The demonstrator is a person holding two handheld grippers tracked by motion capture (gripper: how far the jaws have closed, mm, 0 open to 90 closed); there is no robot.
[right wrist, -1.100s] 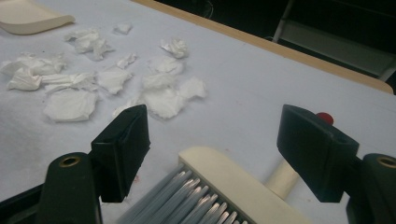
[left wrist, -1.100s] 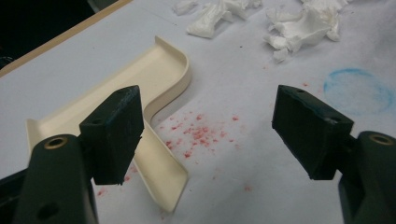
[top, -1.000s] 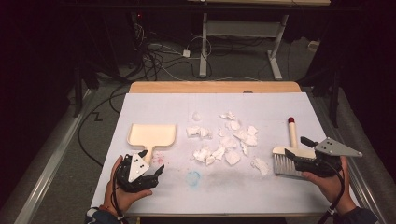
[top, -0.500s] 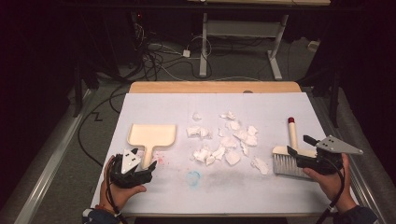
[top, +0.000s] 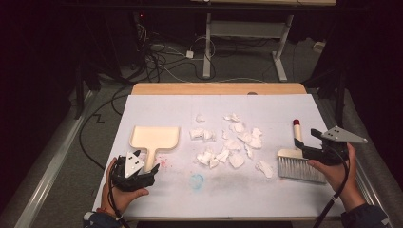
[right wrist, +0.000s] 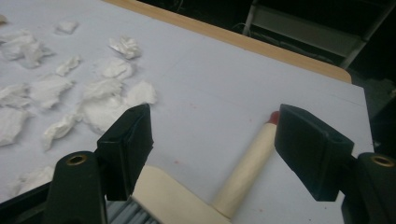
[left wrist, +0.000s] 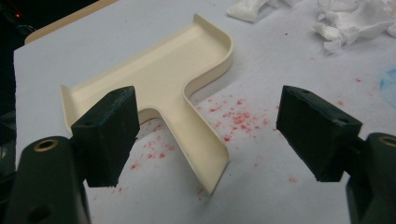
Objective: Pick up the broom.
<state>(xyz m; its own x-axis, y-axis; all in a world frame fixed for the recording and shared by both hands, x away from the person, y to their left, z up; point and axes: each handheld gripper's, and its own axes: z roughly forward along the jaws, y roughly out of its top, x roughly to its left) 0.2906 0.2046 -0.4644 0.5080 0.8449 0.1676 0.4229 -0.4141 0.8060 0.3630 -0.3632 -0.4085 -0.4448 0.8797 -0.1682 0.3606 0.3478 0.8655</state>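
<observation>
While nothing is gripped yet, high view has the left gripper [top: 142,172] at the dustpan [top: 154,140] handle and the right gripper [top: 313,151] by the brush [top: 298,161]; paper scraps [top: 228,142] lie loose between them, so sweeping is all left. Left gripper view: jaws wide apart, straddling the dustpan [left wrist: 159,88] handle, empty. Right gripper view: jaws wide, empty, over the brush [right wrist: 243,172] handle; bristles cut off at bottom edge.

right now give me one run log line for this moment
left gripper: open, astride cream plastic dustpan handle | right gripper: open, over cream hand brush handle | crumpled white paper scraps: unswept
</observation>
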